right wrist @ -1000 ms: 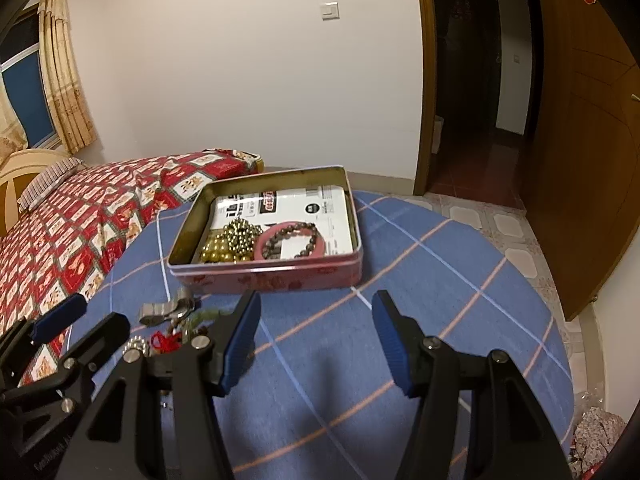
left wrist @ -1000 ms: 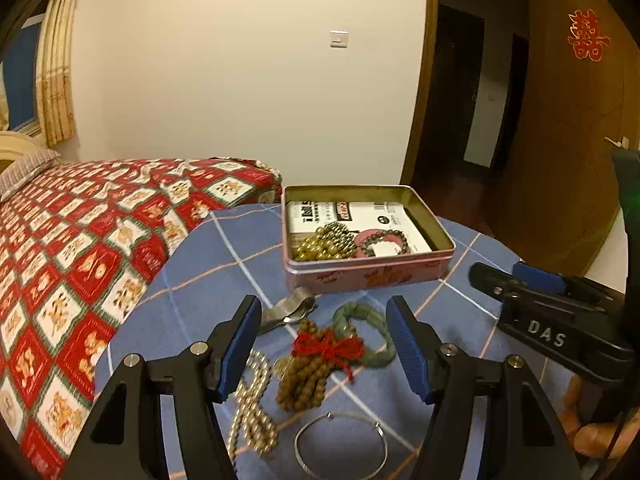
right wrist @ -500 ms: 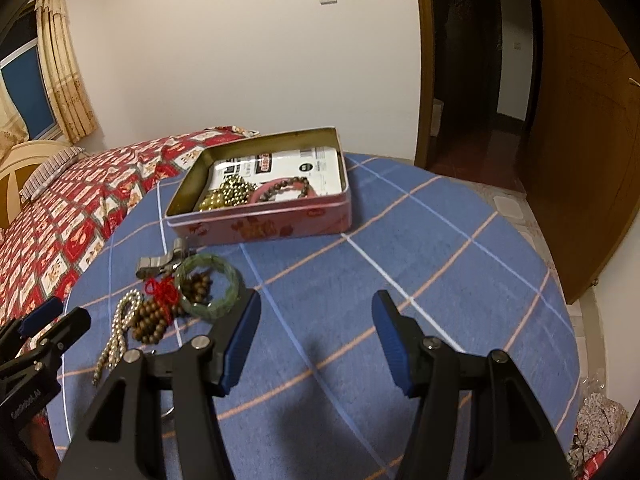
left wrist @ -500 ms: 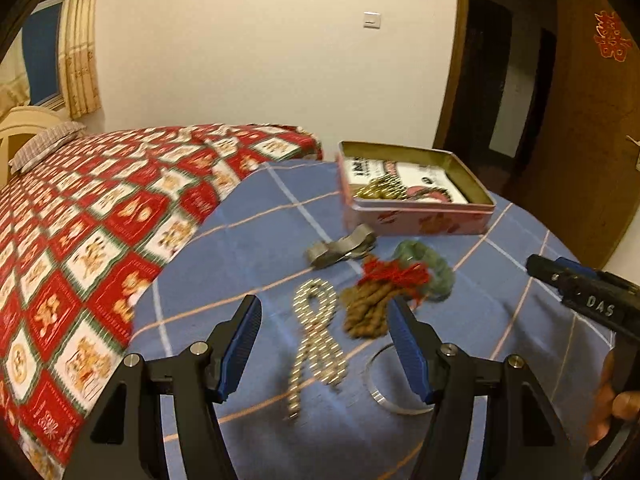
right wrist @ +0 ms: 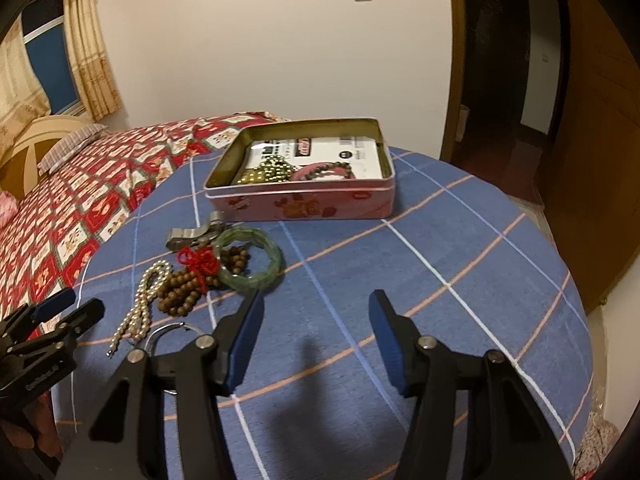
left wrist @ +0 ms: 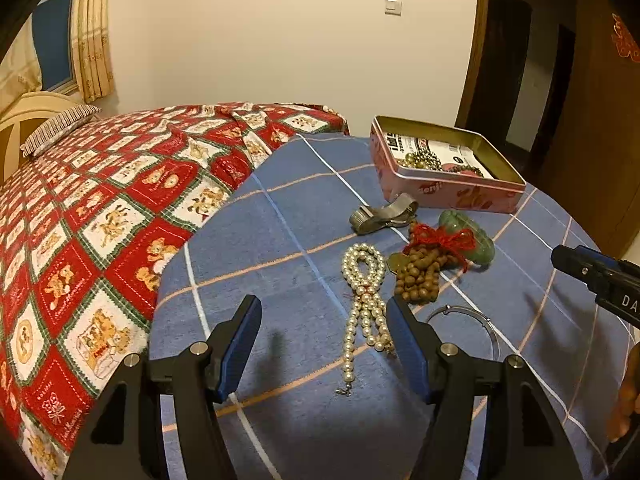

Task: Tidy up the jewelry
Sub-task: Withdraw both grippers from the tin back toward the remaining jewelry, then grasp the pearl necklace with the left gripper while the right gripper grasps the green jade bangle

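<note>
In the left wrist view, the left gripper [left wrist: 322, 322] is seen with its jaws apart and nothing between the pads, held over the blue checked cloth [left wrist: 280, 264] of a round table; a pearl strand [left wrist: 362, 304] is laid out just ahead of the right fingertip, its looped end pointing away; just beside it to the right a heap of brown beads [left wrist: 416, 276] tied with red yarn [left wrist: 440, 240] is seen, touching a green bangle [left wrist: 472, 236] behind it; a thin wire bangle [left wrist: 468, 320] lies nearer, partly hidden by the right finger; a metal clasp [left wrist: 380, 212] is placed between this cluster and a pink tin [left wrist: 448, 192], inside which gold beads [left wrist: 420, 158] and a dark bracelet [left wrist: 464, 169] are kept on a printed card; the right gripper [left wrist: 592, 272] is glimpsed at the right edge, and a bed with a red patterned cover [left wrist: 100, 200] is seen to the left. In the right wrist view, the right gripper [right wrist: 316, 316] is shown open over bare cloth [right wrist: 400, 264], its jaws having just been closing with nothing between them; the green bangle [right wrist: 250, 258] lies just beyond the left fingertip, resting on the brown beads [right wrist: 184, 288]; the pearl strand [right wrist: 140, 300] and wire bangle [right wrist: 168, 332] are found further left, near the left gripper [right wrist: 52, 320]; the clasp [right wrist: 192, 234] and tin [right wrist: 300, 196] are set beyond, the tin holding gold beads [right wrist: 268, 170] and the bracelet [right wrist: 324, 170].
</note>
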Demonstrator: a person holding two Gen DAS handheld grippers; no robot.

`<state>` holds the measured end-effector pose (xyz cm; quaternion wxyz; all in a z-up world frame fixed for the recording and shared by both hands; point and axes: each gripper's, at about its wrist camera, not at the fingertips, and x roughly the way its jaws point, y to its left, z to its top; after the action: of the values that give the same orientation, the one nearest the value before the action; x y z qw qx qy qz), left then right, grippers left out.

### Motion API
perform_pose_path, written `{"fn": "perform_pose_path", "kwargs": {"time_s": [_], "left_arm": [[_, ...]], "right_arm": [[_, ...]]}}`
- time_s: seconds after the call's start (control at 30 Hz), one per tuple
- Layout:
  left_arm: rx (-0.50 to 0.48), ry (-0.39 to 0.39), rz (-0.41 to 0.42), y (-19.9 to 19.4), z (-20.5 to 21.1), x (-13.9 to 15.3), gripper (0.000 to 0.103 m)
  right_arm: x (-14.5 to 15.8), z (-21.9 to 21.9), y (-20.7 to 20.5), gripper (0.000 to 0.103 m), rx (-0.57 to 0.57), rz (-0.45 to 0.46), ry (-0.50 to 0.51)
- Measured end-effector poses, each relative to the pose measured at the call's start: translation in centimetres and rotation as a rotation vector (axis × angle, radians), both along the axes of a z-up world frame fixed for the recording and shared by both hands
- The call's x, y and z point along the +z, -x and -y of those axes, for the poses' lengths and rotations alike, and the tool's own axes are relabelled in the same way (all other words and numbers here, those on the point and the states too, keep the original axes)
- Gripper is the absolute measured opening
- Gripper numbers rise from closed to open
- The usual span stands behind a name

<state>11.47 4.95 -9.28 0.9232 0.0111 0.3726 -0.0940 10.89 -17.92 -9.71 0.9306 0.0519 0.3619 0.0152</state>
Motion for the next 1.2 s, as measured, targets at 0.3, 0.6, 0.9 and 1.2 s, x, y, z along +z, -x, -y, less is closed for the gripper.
{"fn": "perform_pose_path", "kwargs": {"time_s": [0.3,0.6,0.9,1.2], "left_arm": [[-0.018,-0.005,-0.023,-1.3,1.3,-0.4,0.065],[-0.013,-0.022,-0.096,-3.4,2.5,-1.4,0.060],[-0.002,-0.056,-0.166,-4.7,3.2,-2.6,0.050],[-0.037,-0.078,-0.155,-5.5,4.1,-2.5,0.017]], "right_arm": [[-0.8,-0.3,-0.5,0.044,0.015,-0.024,-0.020],[-1.3,-0.2,-0.8,0.044,0.019,-0.040,-0.028],[-2.0,-0.1,-1.6,0.044,0.024,-0.060,-0.047],[-2.0,0.2,-2.1,0.044,0.021,-0.060,-0.068]]}}
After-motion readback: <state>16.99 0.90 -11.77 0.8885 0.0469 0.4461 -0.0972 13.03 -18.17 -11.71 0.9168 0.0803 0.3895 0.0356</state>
